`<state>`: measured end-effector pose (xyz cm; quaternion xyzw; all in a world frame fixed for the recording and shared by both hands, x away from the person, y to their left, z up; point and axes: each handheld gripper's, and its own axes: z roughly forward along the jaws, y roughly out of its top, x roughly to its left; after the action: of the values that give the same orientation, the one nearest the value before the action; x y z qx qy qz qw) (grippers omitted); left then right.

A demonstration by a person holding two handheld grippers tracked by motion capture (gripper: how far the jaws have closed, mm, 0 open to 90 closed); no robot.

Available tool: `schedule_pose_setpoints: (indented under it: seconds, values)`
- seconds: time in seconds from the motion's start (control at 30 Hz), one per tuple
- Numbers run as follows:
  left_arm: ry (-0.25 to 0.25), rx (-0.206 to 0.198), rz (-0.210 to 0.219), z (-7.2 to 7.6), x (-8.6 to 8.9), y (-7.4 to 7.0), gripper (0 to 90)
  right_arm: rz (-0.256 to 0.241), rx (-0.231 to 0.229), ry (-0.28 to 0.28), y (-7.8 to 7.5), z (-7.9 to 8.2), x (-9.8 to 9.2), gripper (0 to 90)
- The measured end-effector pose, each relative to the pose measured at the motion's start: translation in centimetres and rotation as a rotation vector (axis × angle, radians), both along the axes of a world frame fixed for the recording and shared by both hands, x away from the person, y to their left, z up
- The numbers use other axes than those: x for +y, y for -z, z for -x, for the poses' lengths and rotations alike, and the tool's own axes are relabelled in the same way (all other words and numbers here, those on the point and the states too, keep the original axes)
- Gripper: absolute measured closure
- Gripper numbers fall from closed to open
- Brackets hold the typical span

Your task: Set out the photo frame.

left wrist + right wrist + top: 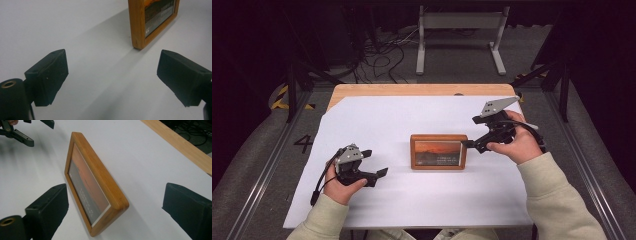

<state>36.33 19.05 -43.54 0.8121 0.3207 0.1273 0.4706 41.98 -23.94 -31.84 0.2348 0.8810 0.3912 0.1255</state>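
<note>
Frame (pixel 438 151) stands upright mid-sheet (pixel 377 117). Right gripper (pixel 470 132) w/ jaws apart is held at its end; left gripper (pixel 374 162) jaws apart, nearby. Frame could be tipped if nudged off-centre.

White-covered wooden table (pixel 377 90) bears a picture frame (pixel 438 151).

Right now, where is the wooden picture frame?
In the high view the wooden picture frame stands near the middle of the white sheet, between both grippers: the right gripper at its right end, the left gripper farther off.
</note>
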Motion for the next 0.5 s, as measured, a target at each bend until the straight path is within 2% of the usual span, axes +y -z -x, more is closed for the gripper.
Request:
schedule_pose_setpoints:
  seconds: [0.23, 0.37, 0.5]
  values:
    - [-0.005, -0.011, 0.012, 0.1, 0.2, -0.1, 7.0, -0.029, -0.007, 0.042, 0.2, 0.9, -2.1, 4.6]
    - [-0.009, -0.016, 0.032, 0.2, 0.5, -0.2, 5.3, -0.068, 0.004, 0.062, 1.0, 1.6, -3.5, 4.8]
    - [-0.006, -0.019, 0.036, 0.4, 0.9, -0.2, 4.5, -0.086, -0.002, 0.095, 1.8, 2.3, -5.0, 4.8]
